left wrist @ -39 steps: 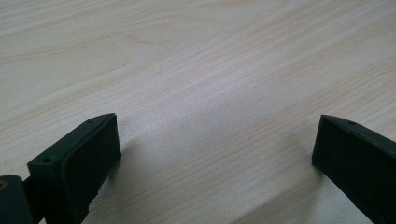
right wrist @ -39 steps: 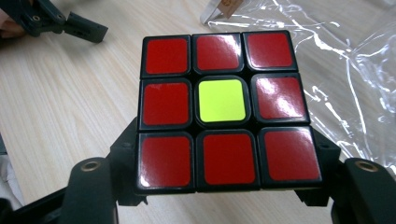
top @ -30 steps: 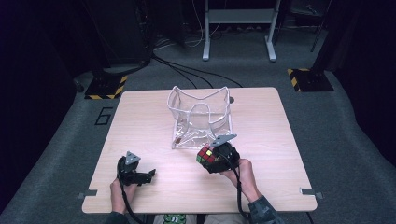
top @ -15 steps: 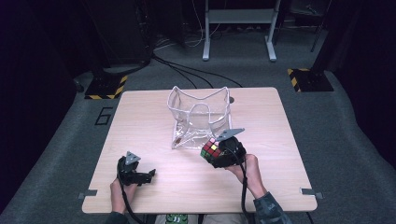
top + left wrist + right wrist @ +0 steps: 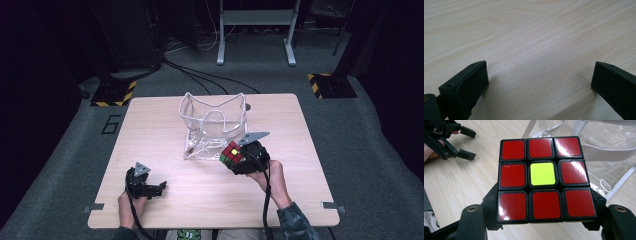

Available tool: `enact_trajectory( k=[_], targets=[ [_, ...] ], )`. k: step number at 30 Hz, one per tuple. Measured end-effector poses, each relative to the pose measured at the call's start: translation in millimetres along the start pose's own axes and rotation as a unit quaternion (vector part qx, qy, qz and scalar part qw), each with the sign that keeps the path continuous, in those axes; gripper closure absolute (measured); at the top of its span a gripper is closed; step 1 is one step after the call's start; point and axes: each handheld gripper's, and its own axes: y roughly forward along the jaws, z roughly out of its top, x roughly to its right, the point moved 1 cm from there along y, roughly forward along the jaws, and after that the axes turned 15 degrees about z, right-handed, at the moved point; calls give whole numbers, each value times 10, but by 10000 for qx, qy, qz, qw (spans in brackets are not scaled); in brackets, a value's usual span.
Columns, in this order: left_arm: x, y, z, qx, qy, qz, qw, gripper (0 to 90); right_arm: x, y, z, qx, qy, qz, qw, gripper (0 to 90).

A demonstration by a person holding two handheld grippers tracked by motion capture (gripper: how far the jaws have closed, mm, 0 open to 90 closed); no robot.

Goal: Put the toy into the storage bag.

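My right gripper (image 5: 235, 159) is shut on a puzzle cube (image 5: 231, 152) and holds it above the table, just in front of a clear plastic bag (image 5: 214, 125). In the right gripper view the cube (image 5: 543, 178) shows a red face with a yellow centre, clamped between the two black jaws at its sides. The bag (image 5: 604, 152) with white straps stands open right behind it. My left gripper (image 5: 159, 189) rests on the table near the front left, open, with bare wood between its fingers (image 5: 465, 87). The left gripper (image 5: 465, 143) also appears at the top left of the right gripper view.
The light wooden table (image 5: 150, 125) stands on grey carpet. Black cables (image 5: 200, 77), a metal stand (image 5: 252, 30) and yellow-black striped floor plates (image 5: 327, 85) lie beyond the far edge. Bare wood spreads left of the bag and between the two hands.
The right gripper has risen with the cube and moved a little toward the bag. The left gripper has stayed where it was.
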Motion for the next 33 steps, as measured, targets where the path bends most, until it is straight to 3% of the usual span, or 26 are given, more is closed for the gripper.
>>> enact_trajectory(
  k=[33],
  targets=[
    [-5, 0, 1, 3, 33, 8, 10000, 8, 14, -388, 358, 134, -324, -292, 9990, 333]
  ],
)
